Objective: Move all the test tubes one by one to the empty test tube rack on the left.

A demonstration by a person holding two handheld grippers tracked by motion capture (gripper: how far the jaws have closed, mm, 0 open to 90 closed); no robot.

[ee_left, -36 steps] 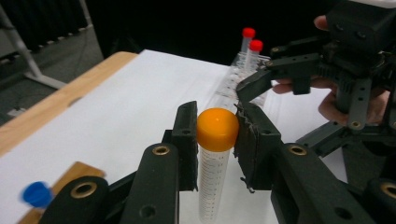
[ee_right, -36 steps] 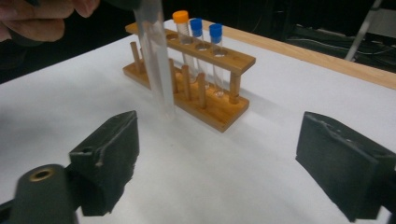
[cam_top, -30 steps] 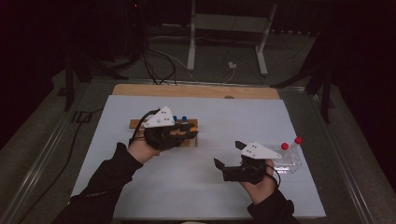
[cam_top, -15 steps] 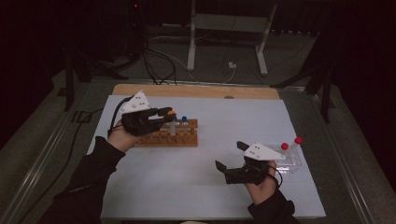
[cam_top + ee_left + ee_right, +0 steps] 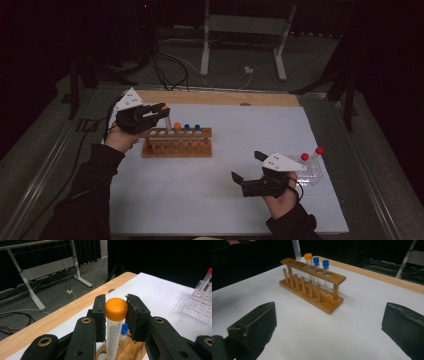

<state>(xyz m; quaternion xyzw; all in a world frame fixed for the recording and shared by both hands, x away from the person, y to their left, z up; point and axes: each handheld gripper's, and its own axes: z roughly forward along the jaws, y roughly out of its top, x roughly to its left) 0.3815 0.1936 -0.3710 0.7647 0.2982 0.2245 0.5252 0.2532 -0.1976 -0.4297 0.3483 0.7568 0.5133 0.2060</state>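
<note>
Left gripper (image 5: 116, 312) is clamping the orange-capped tube (image 5: 115, 322) by its cap, centre frame, just above the wooden rack (image 5: 176, 143). Keeping it vertical, aligning its tip over a hole before lowering. Right gripper (image 5: 251, 170) is idling wide open, empty, lower right

A clear tube (image 5: 114, 336) with an orange cap (image 5: 116, 309) and printed graduation marks stands upright at the centre of the frame. Its lower end hangs over the wooden rack (image 5: 176, 142), left of centre.
</note>
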